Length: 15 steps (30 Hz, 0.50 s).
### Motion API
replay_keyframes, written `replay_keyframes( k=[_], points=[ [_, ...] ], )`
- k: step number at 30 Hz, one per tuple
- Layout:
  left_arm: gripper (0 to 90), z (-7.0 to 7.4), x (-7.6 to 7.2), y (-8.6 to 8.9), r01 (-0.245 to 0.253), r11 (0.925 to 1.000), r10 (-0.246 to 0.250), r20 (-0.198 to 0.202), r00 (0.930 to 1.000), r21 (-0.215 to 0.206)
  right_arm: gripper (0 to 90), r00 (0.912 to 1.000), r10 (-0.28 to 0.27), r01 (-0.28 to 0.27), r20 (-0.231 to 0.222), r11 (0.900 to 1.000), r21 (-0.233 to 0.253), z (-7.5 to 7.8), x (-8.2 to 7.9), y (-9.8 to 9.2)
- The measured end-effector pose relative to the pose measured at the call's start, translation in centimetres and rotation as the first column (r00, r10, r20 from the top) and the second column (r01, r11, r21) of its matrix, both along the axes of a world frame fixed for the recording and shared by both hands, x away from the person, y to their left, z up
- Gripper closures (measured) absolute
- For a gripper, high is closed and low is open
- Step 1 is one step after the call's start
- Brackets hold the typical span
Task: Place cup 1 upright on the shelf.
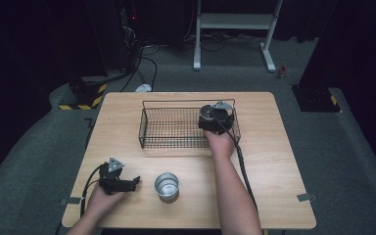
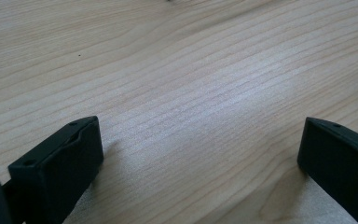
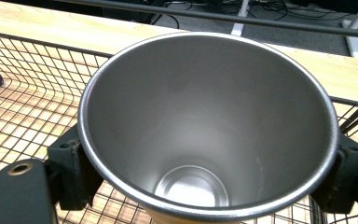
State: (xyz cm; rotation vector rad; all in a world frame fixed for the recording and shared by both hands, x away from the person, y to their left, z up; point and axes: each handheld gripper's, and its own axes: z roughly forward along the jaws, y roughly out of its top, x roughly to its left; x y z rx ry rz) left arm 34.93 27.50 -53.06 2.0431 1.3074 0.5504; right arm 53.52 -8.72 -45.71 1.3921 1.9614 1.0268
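Observation:
A black wire basket [image 1: 172,142] stands on the wooden table [image 1: 274,161], a little beyond its middle. My right gripper [image 1: 210,115] is over the basket's right end, shut on a stainless steel cup [image 1: 207,111]. In the right gripper view this cup [image 3: 205,116] is upright and empty between the two jaws, with the basket mesh [image 3: 23,107] below it. A second steel cup [image 1: 167,186] stands upright near the table's front edge. Just left of it, my left gripper [image 1: 134,183] rests low with its jaws pointing at that cup. In the left gripper view the left gripper [image 2: 205,140] is open over bare wood.
Beyond the table are a white desk frame [image 1: 235,22], cables on the grey carpet and a yellow-and-black striped block [image 1: 85,95]. Bits of tape [image 1: 307,197] mark the table's front corners. Bare wood lies to the right of the basket.

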Motion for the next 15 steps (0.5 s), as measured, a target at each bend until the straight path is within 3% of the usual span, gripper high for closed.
replay_keyframes(
  k=[15],
  points=[
    [0.5,0.0,0.01,0.01,0.001,1.0,-0.001,0.001,1.0,0.0,13.7,1.0,-0.001,0.001,-0.007,1.0,-0.013,-0.5,-0.28,0.04]
  ],
)
